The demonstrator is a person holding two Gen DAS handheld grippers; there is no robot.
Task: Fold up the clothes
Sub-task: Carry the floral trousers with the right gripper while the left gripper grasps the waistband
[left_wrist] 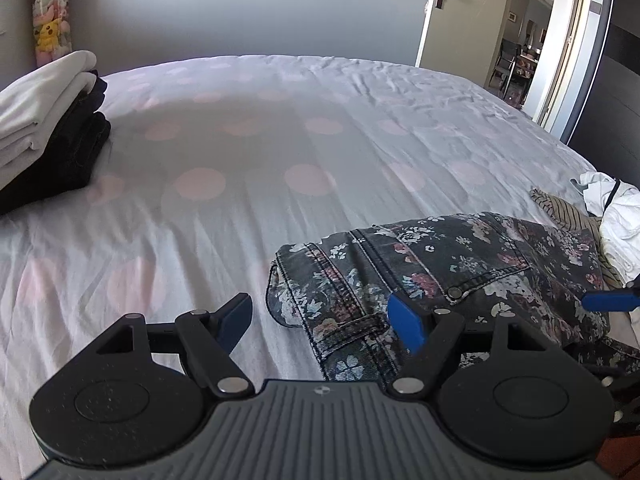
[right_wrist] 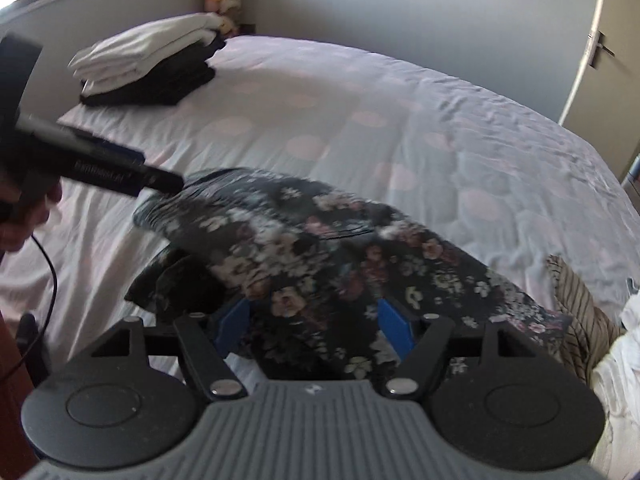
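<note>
- The bed [left_wrist: 248, 128], under a pale sheet with pink dots, filled both views.
- The floral jeans [left_wrist: 432, 276] lay bunched at its near edge, beside crumpled striped and white clothes [left_wrist: 608, 216].
- A folded stack [left_wrist: 48, 120] sat at the far left corner.
- The left claw [left_wrist: 324, 320] stood released, one finger over the jeans.
- The right claw [right_wrist: 316, 324] stood released, jaws astride the denim.
</note>
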